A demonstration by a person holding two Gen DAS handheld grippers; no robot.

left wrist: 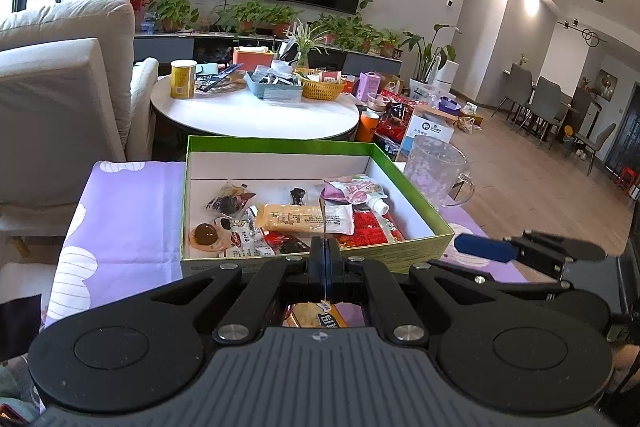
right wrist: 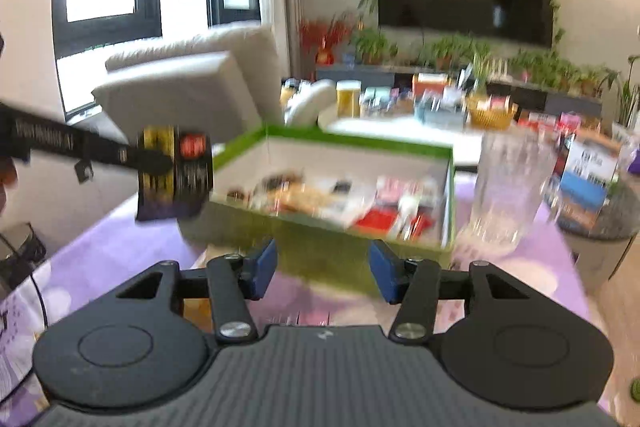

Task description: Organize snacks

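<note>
A green-rimmed white box (left wrist: 280,145) sits on the purple cloth and holds several snacks: a yellow packet (left wrist: 292,217), a purple spout pouch (left wrist: 352,191), a red packet (left wrist: 368,227) and a brown jelly cup (left wrist: 206,235). My left gripper (left wrist: 325,247) hovers at the box's near wall, shut on a dark packet with yellow and red print (right wrist: 174,173), which shows edge-on in the left wrist view. An orange packet (left wrist: 316,315) lies under that gripper. In the blurred right wrist view my right gripper (right wrist: 322,267) stands open before the box (right wrist: 352,141), with nothing between its fingers.
A clear glass mug (left wrist: 436,175) stands just right of the box. Beyond it is a round white table (left wrist: 256,111) with baskets and a yellow can. A beige sofa (left wrist: 60,99) is at the left. Boxes and bags crowd the floor at the right.
</note>
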